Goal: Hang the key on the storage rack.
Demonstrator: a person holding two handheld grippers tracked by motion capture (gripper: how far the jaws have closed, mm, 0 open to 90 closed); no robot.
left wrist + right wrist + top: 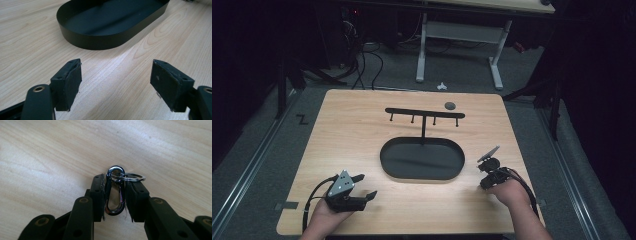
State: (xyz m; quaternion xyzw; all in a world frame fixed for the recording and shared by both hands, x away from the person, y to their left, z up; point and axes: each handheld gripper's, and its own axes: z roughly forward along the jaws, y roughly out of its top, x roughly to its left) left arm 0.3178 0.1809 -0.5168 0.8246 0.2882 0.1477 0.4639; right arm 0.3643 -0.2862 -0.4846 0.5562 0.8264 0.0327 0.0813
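Note:
In the right gripper view a silver carabiner with a key ring through its top loop sits between the two black pads of my right gripper, which is shut on it just above the wooden table. In the high view the right gripper is right of the black oval tray. My left gripper rests near the front left of the table, open with nothing between its pads. Ahead of it lies the tray's wall.
A black rack with several hooks stands on a post behind the tray. A small grey disc lies near the far edge of the table. Beyond the table are a white desk frame and cables on the floor.

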